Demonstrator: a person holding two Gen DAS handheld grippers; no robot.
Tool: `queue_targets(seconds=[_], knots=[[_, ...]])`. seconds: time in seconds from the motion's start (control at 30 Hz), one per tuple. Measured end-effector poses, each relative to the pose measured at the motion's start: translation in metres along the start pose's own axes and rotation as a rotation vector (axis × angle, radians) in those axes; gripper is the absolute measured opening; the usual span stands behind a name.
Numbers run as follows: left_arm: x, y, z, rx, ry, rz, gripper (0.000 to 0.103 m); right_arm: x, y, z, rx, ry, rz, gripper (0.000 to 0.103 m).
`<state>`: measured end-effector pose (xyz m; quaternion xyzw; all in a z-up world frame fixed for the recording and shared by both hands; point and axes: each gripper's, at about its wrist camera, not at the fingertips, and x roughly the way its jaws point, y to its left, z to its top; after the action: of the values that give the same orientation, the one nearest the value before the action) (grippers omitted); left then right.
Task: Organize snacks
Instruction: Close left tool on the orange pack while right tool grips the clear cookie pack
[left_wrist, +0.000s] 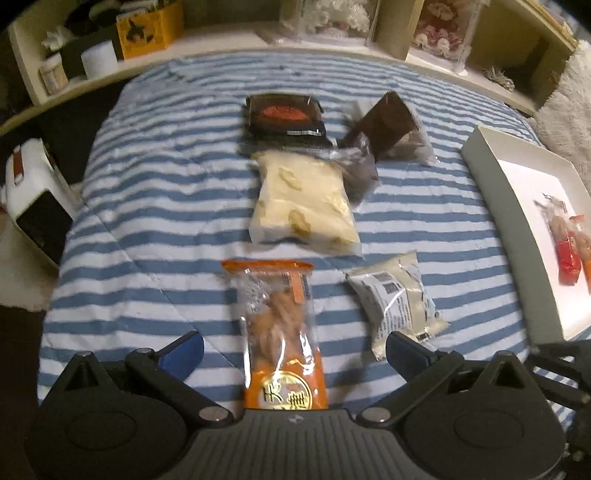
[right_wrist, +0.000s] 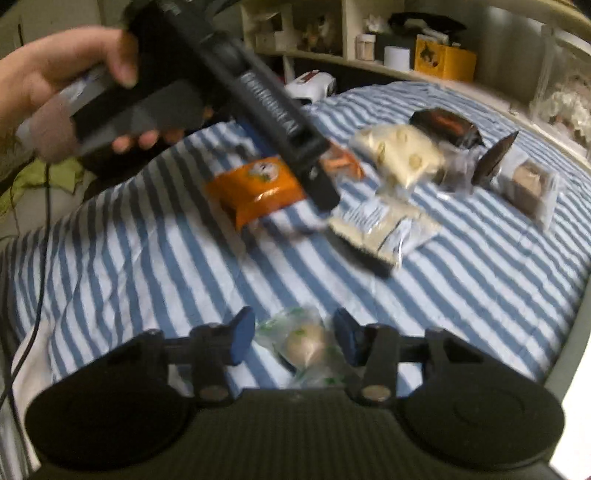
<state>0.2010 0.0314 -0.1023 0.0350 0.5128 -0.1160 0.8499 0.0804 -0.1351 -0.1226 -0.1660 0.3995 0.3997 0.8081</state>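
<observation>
The left gripper (left_wrist: 293, 349) hangs spread wide over the orange snack packet (left_wrist: 280, 332), which lies lengthwise between its blue fingers (left_wrist: 184, 352) on the striped bedspread (left_wrist: 147, 221); neither finger touches the wrapper. The right gripper (right_wrist: 293, 338) is partly open around a small green-wrapped round snack (right_wrist: 304, 345), the pads close beside it, though blur hides whether they touch.

Risks as I judge them: the orange packet's film looks slick and puffy, so a close on its lower end could squeeze it out forward toward 12 o'clock, or crush the pastry inside. The soft bedding may give under pressure, and a finger could snag the fabric. The grey-labelled packet (left_wrist: 397, 299) sits near the left gripper's finger at 2 o'clock and could be nudged. The white tray (left_wrist: 517, 236), at 3 o'clock in the left view, already holds red-wrapped snacks (left_wrist: 567, 251); a careless drop could land on its rim. The two grippers work close together, so they might collide.
</observation>
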Motion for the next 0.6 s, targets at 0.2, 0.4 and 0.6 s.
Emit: queue_targets(seconds=[0.2, 0.4, 0.6], knots=[[-0.002, -0.007, -0.003, 0.063, -0.029, 0.039, 0.103, -0.015, 0.007, -0.008, -0.045, 0.053, 0.031, 0.052], [0.001, -0.004, -0.005, 0.056, -0.007, 0.039, 0.103, -0.019, 0.012, -0.021, -0.085, 0.097, 0.029, 0.057], [0.0, -0.005, -0.006, 0.061, 0.008, 0.046, 0.103, -0.027, 0.003, -0.019, 0.009, 0.103, -0.003, 0.036]])
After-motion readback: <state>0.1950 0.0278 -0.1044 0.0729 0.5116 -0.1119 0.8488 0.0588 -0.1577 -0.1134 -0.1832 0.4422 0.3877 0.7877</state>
